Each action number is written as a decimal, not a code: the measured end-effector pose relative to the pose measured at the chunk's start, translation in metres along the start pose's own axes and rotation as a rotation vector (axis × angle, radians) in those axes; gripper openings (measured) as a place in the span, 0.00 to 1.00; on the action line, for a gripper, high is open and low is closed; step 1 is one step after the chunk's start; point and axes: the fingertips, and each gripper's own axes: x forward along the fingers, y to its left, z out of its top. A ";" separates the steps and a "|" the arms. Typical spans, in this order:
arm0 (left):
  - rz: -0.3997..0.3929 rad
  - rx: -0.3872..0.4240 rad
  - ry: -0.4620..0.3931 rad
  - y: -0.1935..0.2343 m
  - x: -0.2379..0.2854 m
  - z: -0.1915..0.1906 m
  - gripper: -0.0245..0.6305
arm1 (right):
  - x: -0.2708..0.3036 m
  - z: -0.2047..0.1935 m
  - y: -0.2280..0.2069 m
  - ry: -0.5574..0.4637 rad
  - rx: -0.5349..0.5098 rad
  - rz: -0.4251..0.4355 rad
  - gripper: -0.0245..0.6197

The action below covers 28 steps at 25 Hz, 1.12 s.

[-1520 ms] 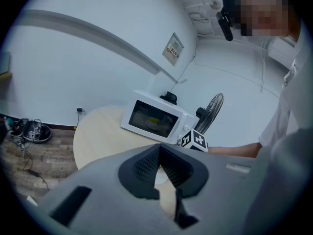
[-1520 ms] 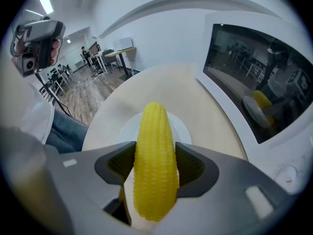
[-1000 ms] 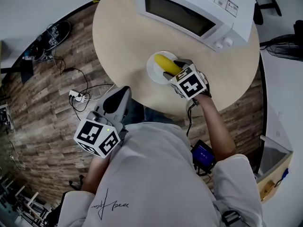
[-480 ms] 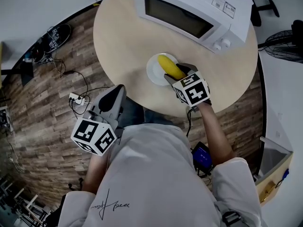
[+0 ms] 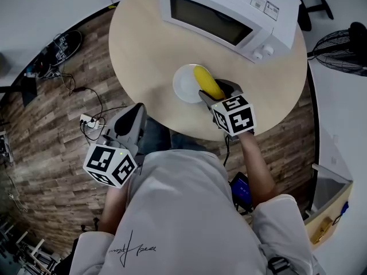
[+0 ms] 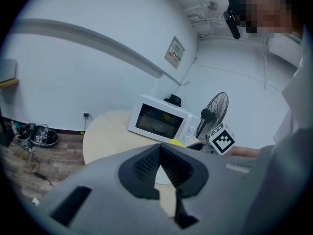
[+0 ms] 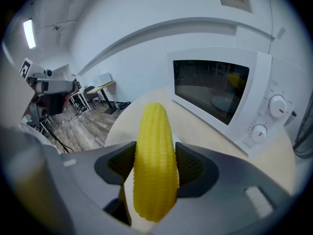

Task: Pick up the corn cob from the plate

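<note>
My right gripper (image 5: pixel 214 90) is shut on the yellow corn cob (image 5: pixel 207 82). The cob pokes out from the jaws toward the microwave, over the right rim of the white plate (image 5: pixel 182 85). In the right gripper view the corn cob (image 7: pixel 155 165) stands upright between the two dark pads (image 7: pixel 193 169), and a strip of the plate (image 7: pixel 128 180) shows under it. My left gripper (image 5: pixel 133 114) hangs off the table's near left edge, over the floor. In the left gripper view the left gripper (image 6: pixel 159 155) has its jaws together with nothing in them.
A white microwave (image 5: pixel 229 13) with its door closed stands at the back of the round wooden table (image 5: pixel 143 44), just beyond the plate. A black fan (image 5: pixel 344 44) is off to the right. Cables and a power strip (image 5: pixel 92 119) lie on the wood floor at left.
The right gripper has carried the corn cob from over the middle of the plate toward its right rim and a little nearer me. The left gripper drifted slightly left.
</note>
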 end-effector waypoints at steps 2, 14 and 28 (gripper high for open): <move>-0.002 0.011 0.001 -0.003 0.000 0.000 0.03 | -0.004 0.000 0.000 -0.012 0.010 -0.005 0.45; -0.035 0.007 -0.004 -0.012 0.004 0.001 0.03 | -0.026 0.000 0.000 -0.083 0.060 -0.032 0.45; -0.040 0.090 0.025 -0.020 0.010 -0.005 0.03 | -0.062 0.003 0.000 -0.194 0.078 -0.103 0.45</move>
